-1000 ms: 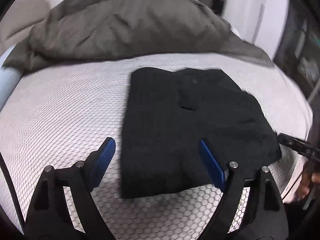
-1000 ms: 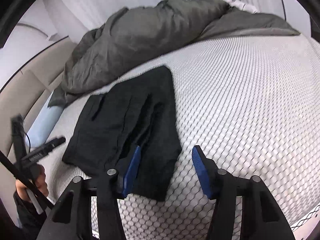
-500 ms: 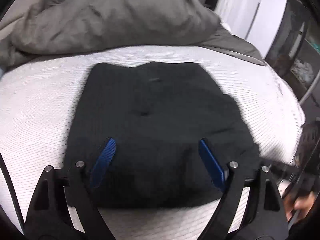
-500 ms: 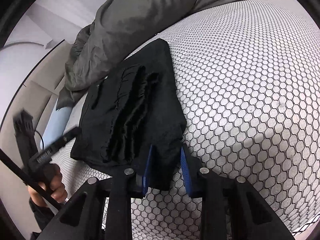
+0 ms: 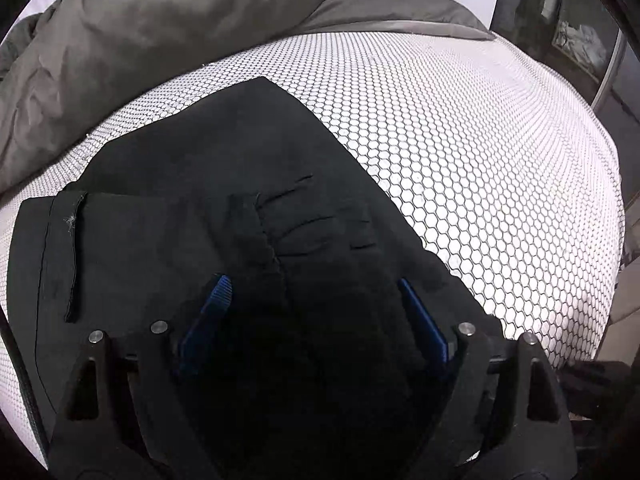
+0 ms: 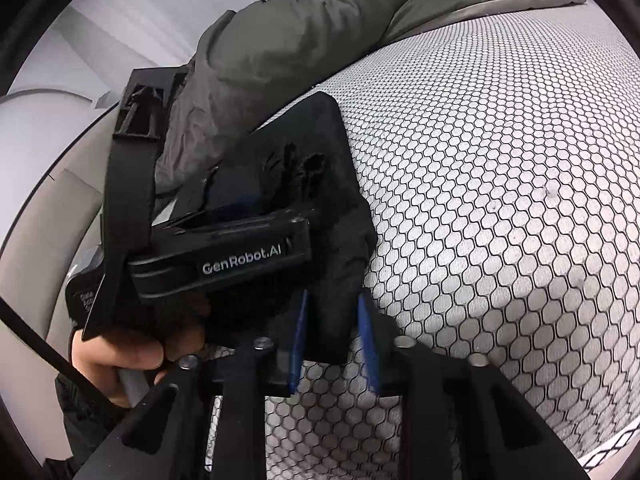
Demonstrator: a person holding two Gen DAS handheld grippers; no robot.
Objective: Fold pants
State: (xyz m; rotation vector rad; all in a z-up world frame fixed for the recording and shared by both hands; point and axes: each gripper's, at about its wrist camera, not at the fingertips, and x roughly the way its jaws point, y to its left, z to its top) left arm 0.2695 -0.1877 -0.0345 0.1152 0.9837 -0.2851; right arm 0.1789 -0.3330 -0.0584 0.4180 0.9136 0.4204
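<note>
The black pants (image 5: 224, 208) lie folded on the white honeycomb-patterned bed (image 5: 480, 160). My left gripper (image 5: 316, 312) is open, its blue pads low over the near part of the pants. In the right wrist view my right gripper (image 6: 334, 340) is shut on the near corner of the pants (image 6: 320, 168). The left gripper's body (image 6: 216, 256), held by a hand (image 6: 132, 356), sits over the pants to the left and hides much of them.
A rumpled grey duvet (image 5: 160, 20) is piled along the far side of the bed, just behind the pants; it also shows in the right wrist view (image 6: 300, 28). The bed's edge drops off at the right (image 5: 616, 240). A padded headboard (image 6: 36, 184) stands at left.
My left gripper has moved forward and down over the pants, staying open. My right gripper has closed in on the pants' near corner and pinched it.
</note>
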